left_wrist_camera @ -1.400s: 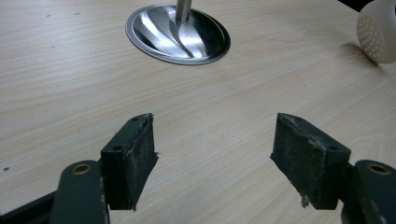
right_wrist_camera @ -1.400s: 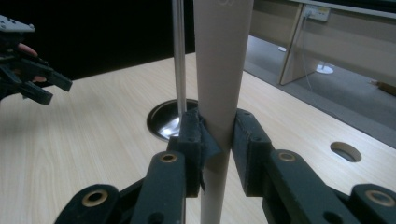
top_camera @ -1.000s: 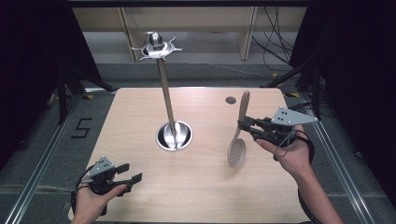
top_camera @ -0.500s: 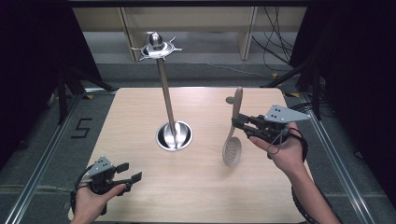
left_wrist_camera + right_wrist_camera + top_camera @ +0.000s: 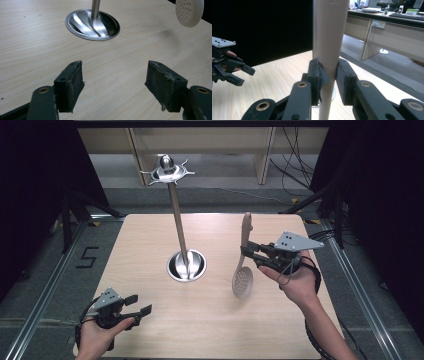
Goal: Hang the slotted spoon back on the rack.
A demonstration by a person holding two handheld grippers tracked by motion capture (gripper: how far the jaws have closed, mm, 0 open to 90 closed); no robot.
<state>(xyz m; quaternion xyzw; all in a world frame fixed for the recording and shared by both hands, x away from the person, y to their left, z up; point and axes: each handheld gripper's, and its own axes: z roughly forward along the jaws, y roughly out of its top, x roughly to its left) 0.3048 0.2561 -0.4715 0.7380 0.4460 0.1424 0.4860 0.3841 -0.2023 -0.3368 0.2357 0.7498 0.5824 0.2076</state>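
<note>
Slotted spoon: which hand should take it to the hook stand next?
Right. The right gripper already clamps the slotted spoon by its handle, upright beside the stand. The left gripper is open at the near table edge.

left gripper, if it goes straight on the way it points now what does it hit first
Probably the round steel base of the utensil stand: the open left gripper aims low over bare table toward it. The base sits slightly left of centre, so a near miss is possible.

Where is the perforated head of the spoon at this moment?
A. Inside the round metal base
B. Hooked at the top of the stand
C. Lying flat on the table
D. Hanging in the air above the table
D: the right gripper clamps the slotted spoon by its handle, head down, clear of the table.
</note>
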